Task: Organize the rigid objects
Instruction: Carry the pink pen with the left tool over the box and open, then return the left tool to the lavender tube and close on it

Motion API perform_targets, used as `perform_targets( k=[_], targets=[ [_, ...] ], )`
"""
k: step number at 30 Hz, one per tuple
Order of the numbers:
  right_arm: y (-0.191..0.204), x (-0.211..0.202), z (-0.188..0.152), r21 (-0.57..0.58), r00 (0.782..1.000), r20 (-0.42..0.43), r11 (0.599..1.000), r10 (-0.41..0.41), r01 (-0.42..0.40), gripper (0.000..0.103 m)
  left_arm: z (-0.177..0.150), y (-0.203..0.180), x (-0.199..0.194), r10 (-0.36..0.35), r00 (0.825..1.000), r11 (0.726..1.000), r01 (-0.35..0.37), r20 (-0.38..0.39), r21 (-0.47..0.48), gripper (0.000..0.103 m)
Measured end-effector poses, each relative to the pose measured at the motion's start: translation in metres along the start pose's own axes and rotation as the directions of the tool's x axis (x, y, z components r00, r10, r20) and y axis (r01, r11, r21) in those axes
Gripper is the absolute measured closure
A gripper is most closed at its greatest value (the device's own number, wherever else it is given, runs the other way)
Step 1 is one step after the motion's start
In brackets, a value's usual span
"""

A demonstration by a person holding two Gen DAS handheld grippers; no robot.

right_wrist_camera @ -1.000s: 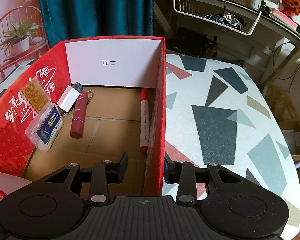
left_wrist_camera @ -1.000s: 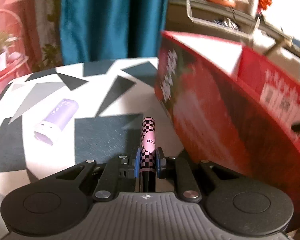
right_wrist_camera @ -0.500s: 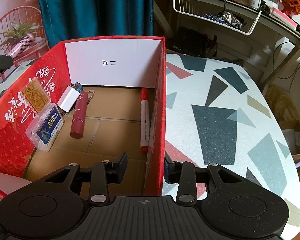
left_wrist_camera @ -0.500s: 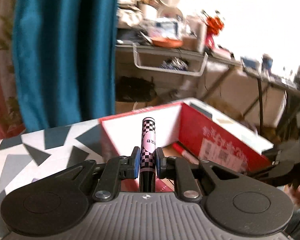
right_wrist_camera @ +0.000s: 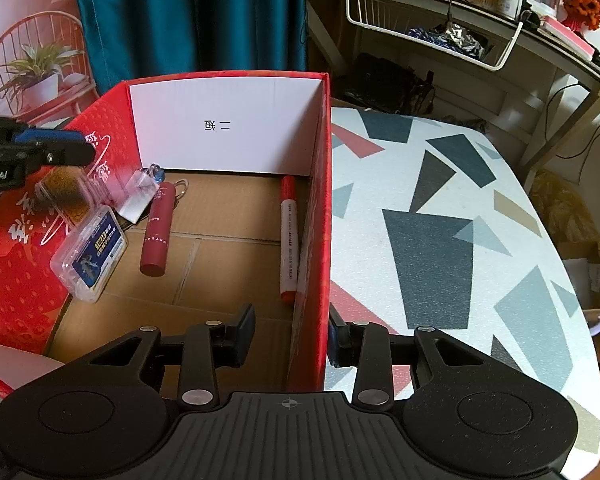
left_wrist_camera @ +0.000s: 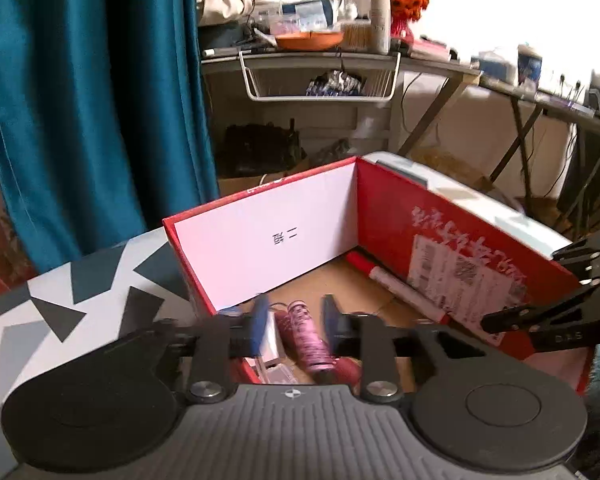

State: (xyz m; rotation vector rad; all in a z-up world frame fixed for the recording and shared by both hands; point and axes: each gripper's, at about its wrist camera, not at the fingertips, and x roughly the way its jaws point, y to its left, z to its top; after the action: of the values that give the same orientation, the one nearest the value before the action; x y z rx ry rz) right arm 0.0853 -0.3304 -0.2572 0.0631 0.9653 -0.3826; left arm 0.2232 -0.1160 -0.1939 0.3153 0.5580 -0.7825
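Our left gripper [left_wrist_camera: 294, 326], low in the centre of its frame, has its blue-padded jaws spread apart, and the blurred pink checkered tube [left_wrist_camera: 310, 340] lies loose between and just beyond them, touching neither pad that we can see. It sits over the near left corner of the open red cardboard box [left_wrist_camera: 384, 200], whose white end wall fills mid-frame.

Our right gripper [right_wrist_camera: 290, 334], at the bottom centre, stands open astride the box's right wall, one jaw inside, one outside. Farther in, a red-capped white marker [right_wrist_camera: 289, 236] lies along that wall, with a dark red cylinder [right_wrist_camera: 156, 232] and a clear plastic case [right_wrist_camera: 90, 254] to the left.
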Motion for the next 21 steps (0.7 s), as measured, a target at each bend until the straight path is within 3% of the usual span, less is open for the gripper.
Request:
perform_targets(
  k=[5, 8, 12, 13, 16, 21],
  targets=[
    [0.000, 0.001, 0.000, -0.002, 1.000, -0.001, 1.000, -0.001, 0.001, 0.069, -0.001, 0.014, -0.013, -0.037, 0.998, 0.998, 0.039, 0.046, -0.047, 0.059],
    [0.000, 0.001, 0.000, -0.001, 1.000, -0.001, 1.000, -0.001, 0.001, 0.069, -0.003, 0.036, -0.028, -0.012, 0.995, 0.990, 0.025, 0.095, -0.137, 0.046],
    [0.000, 0.000, 0.000, -0.001, 1.000, 0.000, 1.000, 0.000, 0.000, 0.069, -0.017, 0.073, -0.047, 0.090, 0.988, 0.962, -0.053, 0.128, -0.268, 0.023],
    [0.000, 0.000, 0.000, -0.002, 1.000, 0.000, 1.000, -0.001, 0.001, 0.069, -0.023, 0.084, -0.050, 0.117, 0.986, 0.951, -0.077, 0.117, -0.299, 0.018],
    [-0.001, 0.000, 0.000, 0.003, 1.000, 0.000, 1.000, 0.002, -0.002, 0.069, -0.042, 0.116, -0.050, 0.202, 0.979, 0.909, -0.178, 0.025, -0.377, 0.016],
    [-0.001, 0.000, -0.001, 0.008, 1.000, 0.002, 1.000, 0.004, -0.004, 0.068, -0.076, 0.144, -0.031, 0.300, 0.945, 0.879, -0.326, -0.129, -0.349, 0.017]
  ],
)
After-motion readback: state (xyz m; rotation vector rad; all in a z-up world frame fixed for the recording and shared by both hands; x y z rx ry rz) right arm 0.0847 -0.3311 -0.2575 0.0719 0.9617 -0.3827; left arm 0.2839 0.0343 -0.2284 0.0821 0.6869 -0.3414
